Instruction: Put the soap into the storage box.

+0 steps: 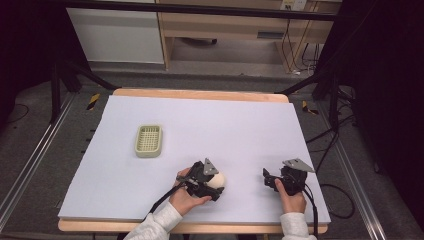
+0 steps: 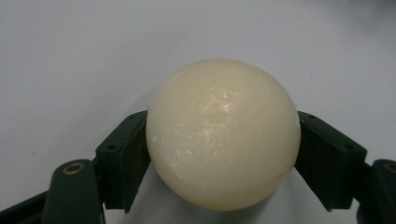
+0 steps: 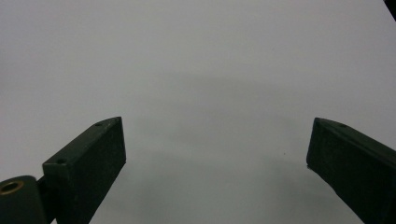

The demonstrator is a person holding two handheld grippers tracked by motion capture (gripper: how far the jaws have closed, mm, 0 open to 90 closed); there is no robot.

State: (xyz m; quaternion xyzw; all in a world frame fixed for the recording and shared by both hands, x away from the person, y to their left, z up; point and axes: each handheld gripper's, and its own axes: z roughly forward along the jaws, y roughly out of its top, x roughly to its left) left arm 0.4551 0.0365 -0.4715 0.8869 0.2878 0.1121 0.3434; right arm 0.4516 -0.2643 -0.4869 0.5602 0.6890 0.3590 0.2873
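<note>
Near counter front edge, left gripper (image 2: 223, 154) fingers pinch smooth cream ball (image 2: 223, 135) at widest girth, secure for lifting; right gripper (image 3: 217, 154) fingers spread, idle, well apart

Lone basket (image 1: 148, 140) on open table (image 1: 240, 130)

Slotted green plastic tray (image 1: 148, 140): on the pale sheet-covered wooden table (image 1: 240, 125), left of centre, well behind the left gripper.
Cream round ball (image 2: 222, 133): on the table near the front edge, between the left gripper's (image 1: 216, 181) jaws, touching both.
Right gripper (image 1: 268, 179): near the front edge, right of the ball, apart from it.
</note>
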